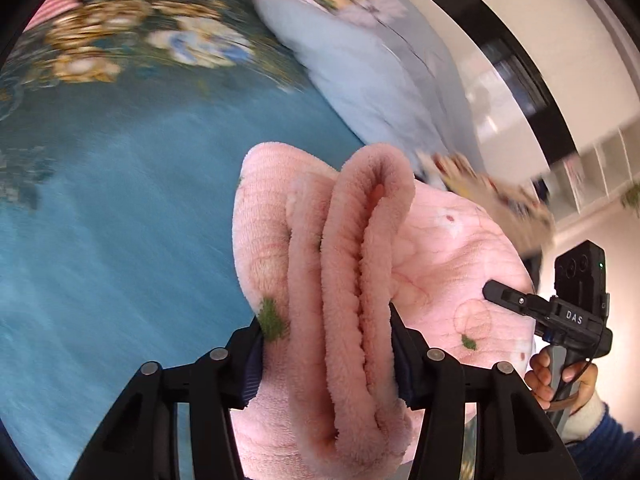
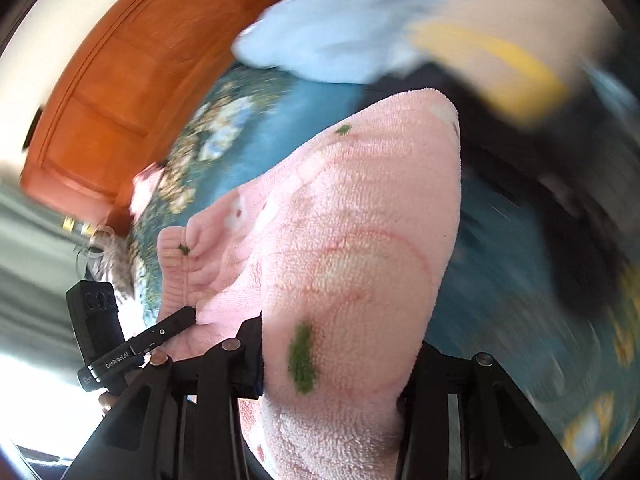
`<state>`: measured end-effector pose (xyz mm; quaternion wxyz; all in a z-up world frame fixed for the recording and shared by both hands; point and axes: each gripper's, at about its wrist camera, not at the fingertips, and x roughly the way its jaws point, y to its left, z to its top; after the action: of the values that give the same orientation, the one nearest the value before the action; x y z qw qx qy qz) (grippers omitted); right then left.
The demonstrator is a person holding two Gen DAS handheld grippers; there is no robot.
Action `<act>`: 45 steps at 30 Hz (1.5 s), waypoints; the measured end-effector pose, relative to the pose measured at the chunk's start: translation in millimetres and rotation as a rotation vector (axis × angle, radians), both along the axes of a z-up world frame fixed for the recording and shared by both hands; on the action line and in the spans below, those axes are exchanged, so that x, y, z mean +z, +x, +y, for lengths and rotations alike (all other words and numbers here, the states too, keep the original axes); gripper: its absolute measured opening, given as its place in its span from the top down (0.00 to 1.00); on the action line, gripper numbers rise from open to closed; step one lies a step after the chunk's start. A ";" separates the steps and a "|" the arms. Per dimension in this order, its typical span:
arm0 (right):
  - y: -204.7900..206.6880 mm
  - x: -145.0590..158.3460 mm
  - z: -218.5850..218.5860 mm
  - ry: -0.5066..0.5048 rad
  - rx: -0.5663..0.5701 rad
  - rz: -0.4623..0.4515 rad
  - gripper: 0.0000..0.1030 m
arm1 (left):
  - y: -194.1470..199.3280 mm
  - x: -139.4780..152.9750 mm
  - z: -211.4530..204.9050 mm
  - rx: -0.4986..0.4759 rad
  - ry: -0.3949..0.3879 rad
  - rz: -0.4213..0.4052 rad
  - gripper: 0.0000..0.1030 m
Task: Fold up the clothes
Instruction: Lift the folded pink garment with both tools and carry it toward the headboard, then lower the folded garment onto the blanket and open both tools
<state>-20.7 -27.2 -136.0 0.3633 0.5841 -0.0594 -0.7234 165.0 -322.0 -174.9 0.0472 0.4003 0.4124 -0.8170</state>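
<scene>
Bed surface: teal bedspread with a printed flower border, spread wide below both grippers; much of it is blurred.
Headboard: orange-brown wooden panel at the far edge of the bed.
Room behind: white wall and, in the left wrist view, white open shelves; what stands in the shelf compartments is too blurred to tell.
Other clothes: a pale blue garment lies in a heap on the bedspread near the headboard; more blurred fabric, cream with yellow, is beside it.
Task thing: pink fleece garment with small green spots and thin red circle lines, lifted above the bedspread and hanging between the two grippers.
Left gripper: its two black fingers are clamped on a thick bunch of folded layers of the pink fleece; the folds stand up like ridges between the pads.
Right gripper: its fingers are pressed on another part of the same pink fleece, which covers the gap between them and drapes forward over the jaws.
Right gripper seen from the left: black body with one finger tip touching the fleece edge, held by a hand with a cream cuff and a dark blue sleeve.
Left gripper seen from the right: black body low at the left, one finger tip at the ribbed cuff of the pink garment.
</scene>
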 end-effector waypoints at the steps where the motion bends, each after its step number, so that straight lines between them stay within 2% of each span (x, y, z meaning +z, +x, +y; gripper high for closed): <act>1: -6.3 0.0 -28.9 0.001 0.046 0.012 0.60 | 4.4 -2.3 -19.5 0.053 0.000 -0.011 0.46; 7: -35.9 -7.6 -208.6 0.036 0.309 0.061 0.60 | 38.3 -10.6 -118.1 0.343 -0.032 -0.049 0.46; 10: -42.1 -4.3 -292.2 0.057 0.402 0.107 0.60 | 49.5 -15.3 -159.8 0.466 -0.036 -0.034 0.46; 15: -37.5 9.5 -403.7 0.101 0.560 0.235 0.60 | 59.1 -19.8 -211.5 0.582 -0.058 -0.034 0.46; 19: -35.3 8.0 -456.7 0.119 0.641 0.297 0.60 | 57.2 -27.5 -240.5 0.621 -0.059 -0.038 0.46; 23: -48.5 -10.7 -483.5 0.159 0.639 0.303 0.60 | 44.2 -38.6 -253.6 0.600 -0.045 -0.055 0.46; 29: -59.8 -36.6 -494.8 0.218 0.628 0.295 0.59 | 39.4 -44.9 -247.5 0.583 -0.032 -0.044 0.46; 34: -57.9 -30.1 -505.9 0.215 0.646 0.332 0.59 | 38.1 -30.4 -239.2 0.538 -0.068 -0.043 0.47; 37: -57.2 -26.6 -514.9 0.220 0.646 0.360 0.59 | 38.9 -36.4 -240.9 0.546 -0.053 -0.056 0.47; 39: -54.0 -27.9 -520.0 0.230 0.658 0.368 0.58 | 47.9 -44.1 -242.5 0.565 -0.011 -0.058 0.46; 42: -53.7 -31.3 -520.3 0.252 0.666 0.362 0.50 | 62.3 -46.6 -244.9 0.579 0.059 -0.015 0.45; 45: -63.8 -28.8 -514.2 0.253 0.631 0.330 0.43 | 69.8 -31.1 -245.0 0.575 0.021 -0.004 0.44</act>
<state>-84.5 -541.4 -164.8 0.4980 0.4896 0.2724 -0.6618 234.8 -567.0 -206.0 0.2734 0.2691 0.5172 -0.7651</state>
